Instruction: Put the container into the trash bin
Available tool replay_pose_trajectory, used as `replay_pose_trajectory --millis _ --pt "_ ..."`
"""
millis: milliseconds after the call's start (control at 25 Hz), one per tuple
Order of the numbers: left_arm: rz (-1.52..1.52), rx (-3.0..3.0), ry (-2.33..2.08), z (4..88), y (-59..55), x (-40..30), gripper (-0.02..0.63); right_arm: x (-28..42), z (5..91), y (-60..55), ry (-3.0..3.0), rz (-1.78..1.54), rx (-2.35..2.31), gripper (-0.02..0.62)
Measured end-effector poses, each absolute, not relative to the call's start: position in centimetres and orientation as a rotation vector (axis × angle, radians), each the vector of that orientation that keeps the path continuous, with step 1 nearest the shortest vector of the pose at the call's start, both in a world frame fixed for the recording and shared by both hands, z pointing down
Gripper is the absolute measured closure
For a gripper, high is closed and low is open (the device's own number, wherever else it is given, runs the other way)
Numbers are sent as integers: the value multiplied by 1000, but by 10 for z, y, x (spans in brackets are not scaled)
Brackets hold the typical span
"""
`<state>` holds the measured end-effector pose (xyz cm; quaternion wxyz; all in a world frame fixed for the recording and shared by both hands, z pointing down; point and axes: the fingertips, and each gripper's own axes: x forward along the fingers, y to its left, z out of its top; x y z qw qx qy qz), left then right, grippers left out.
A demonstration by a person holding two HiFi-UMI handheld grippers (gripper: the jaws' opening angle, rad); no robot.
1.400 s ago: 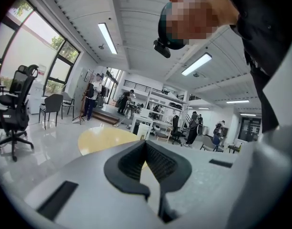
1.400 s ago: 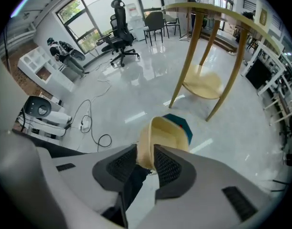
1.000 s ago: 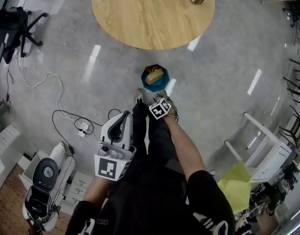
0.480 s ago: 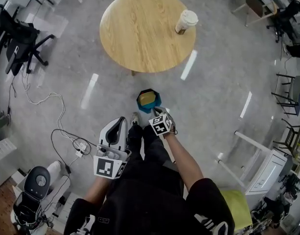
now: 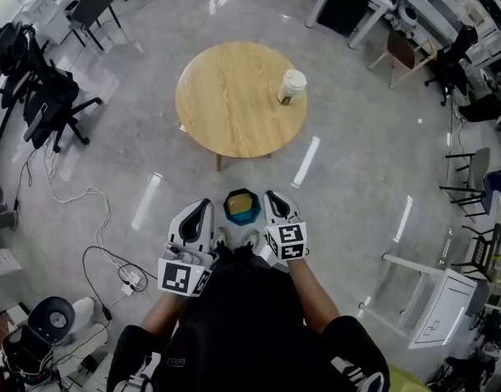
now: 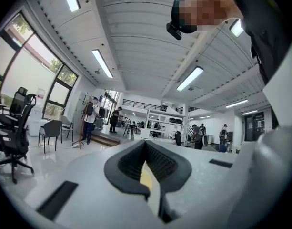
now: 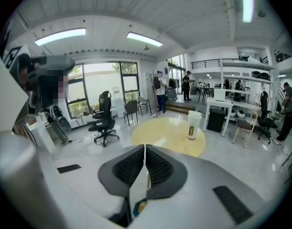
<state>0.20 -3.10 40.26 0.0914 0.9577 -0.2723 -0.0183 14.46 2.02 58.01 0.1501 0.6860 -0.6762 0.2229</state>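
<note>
Trouble from here would most likely come from the feet. The trash bin (image 5: 242, 221) stands on the floor at 12 o'clock, just beside the person's shoes (image 5: 248, 240), so one careless step forward could knock it over and tip out what lies inside. Loose cables (image 5: 95, 219) trail over the floor at about 9 o'clock, and a step that way could catch on them. A third risk is a mix-up. A lidded cup (image 5: 291, 86) stands at the 3 o'clock edge of the round desk (image 5: 225, 104), well beyond the bin, and it could be taken for something that belongs to the job.

Neither tool holds anything. The left tool (image 5: 201, 212) has its jaws together at the tips with nothing between them. The right tool (image 5: 276, 201) is closing, its jaws all but meeting, and it is empty too. In the head view their tips flank the bin, at its 9 and 3 o'clock.

The container (image 5: 240, 204) looks to be in the bin already, so the task seems done. It shows as a flat yellowish-tan patch that fills most of the bin's dark blue mouth. It is too small to make out its shape, or whether it sits fully below the rim.
</note>
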Motion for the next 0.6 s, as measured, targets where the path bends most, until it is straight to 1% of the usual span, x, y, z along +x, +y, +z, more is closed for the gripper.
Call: replay_pose_trajectory --millis 160,280,400,600 --pt "-105 2854 -821 386 -15 1 603 148 509 36 -2004 468 2096 561" --pt "-123 2836 -824 386 -10 -1 602 141 476 42 -2048 388 2147 561" --pt "-107 2811 -814 392 -6 0 603 131 461 49 -2080 369 2160 563" --pt "-83 2830 -789 397 0 12 601 125 461 58 -2087 346 2150 569"
